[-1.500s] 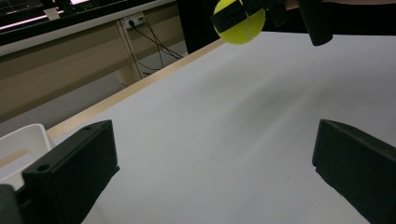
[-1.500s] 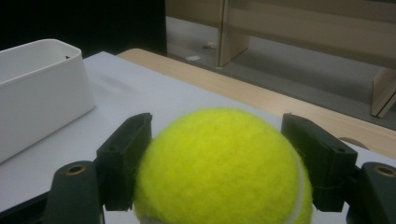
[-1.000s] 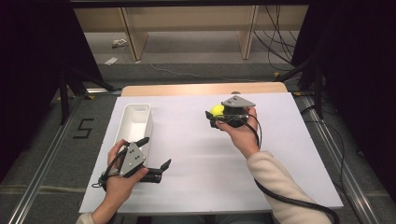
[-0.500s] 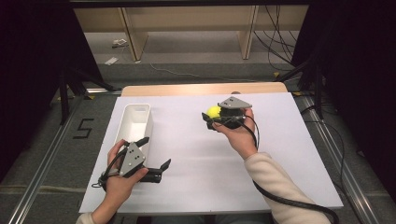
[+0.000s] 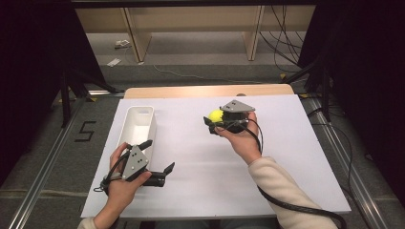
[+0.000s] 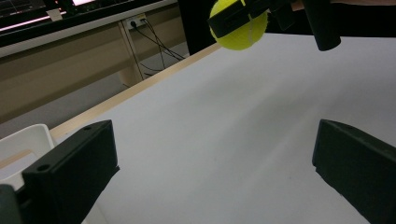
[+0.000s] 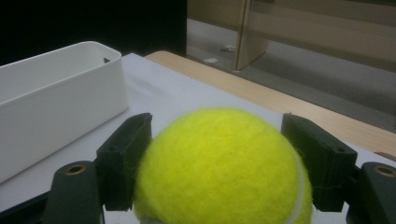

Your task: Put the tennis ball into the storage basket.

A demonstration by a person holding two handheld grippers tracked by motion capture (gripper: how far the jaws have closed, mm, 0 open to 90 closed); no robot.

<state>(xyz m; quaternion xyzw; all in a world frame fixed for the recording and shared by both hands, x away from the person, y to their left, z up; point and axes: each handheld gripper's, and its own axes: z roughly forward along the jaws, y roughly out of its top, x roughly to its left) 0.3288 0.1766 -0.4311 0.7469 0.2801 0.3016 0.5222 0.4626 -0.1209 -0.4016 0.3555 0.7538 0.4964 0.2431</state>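
I have the fuzzy yellow tennis ball (image 5: 216,115) clamped in my right gripper (image 5: 213,122), lifted above the table; delivery into the long white plastic bin (image 5: 138,125) seems left, my left gripper (image 5: 158,155) spread wide, idle.

Bright, even overhead light falls on the white table (image 5: 286,157); the surroundings are dark. Shadows are soft and faint. In the right gripper view the close tennis ball (image 7: 224,168) looks slightly blurred, perhaps out of focus.
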